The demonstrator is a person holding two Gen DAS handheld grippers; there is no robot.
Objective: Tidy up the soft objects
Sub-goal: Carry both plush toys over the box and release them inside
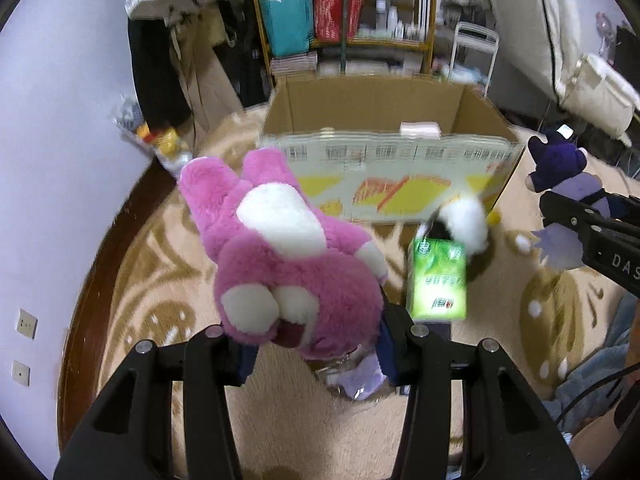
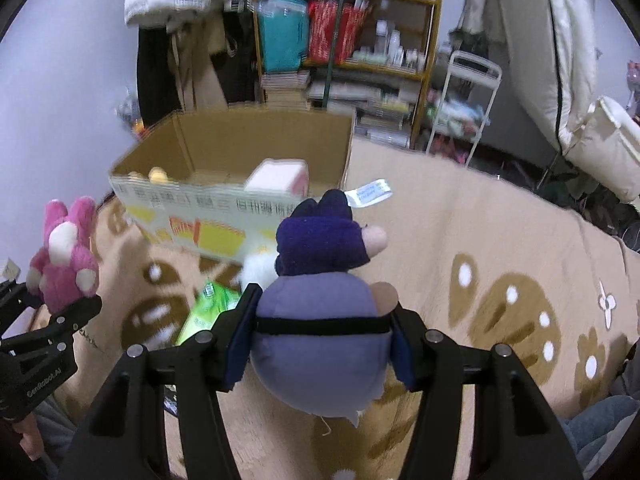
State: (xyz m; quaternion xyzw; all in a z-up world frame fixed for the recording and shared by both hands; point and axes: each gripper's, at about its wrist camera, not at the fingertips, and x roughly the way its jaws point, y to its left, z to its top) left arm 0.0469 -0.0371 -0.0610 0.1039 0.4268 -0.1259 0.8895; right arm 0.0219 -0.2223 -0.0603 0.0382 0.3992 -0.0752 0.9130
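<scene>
Above a beige patterned rug (image 2: pixel 460 216), the left gripper (image 1: pixel 316 344) is clenching a pink plush bear (image 1: pixel 288 256) while the right gripper (image 2: pixel 320 344) is gripping a purple plush doll (image 2: pixel 320 320), both toys hanging just short of an open cardboard box (image 1: pixel 380 100).

Long, fluffy pile is shown by the pink plush toy (image 1: pixel 288 264) clamped in the left gripper (image 1: pixel 316 344), with white patches of the same fur. Matt black plastic with small bright metal pins is seen on both grippers. Between the padded fingers of the right gripper (image 2: pixel 320 344), the purple plush toy (image 2: pixel 320 320) is covered in smooth woven cloth, with a darker, nappy top. Ahead of both, the cardboard box (image 1: pixel 380 104) looks matt and brown inside, printed outside. Below, the carpet (image 2: pixel 480 240) looks soft and short-piled. The green packet (image 1: pixel 438 276) looks glossy.
</scene>
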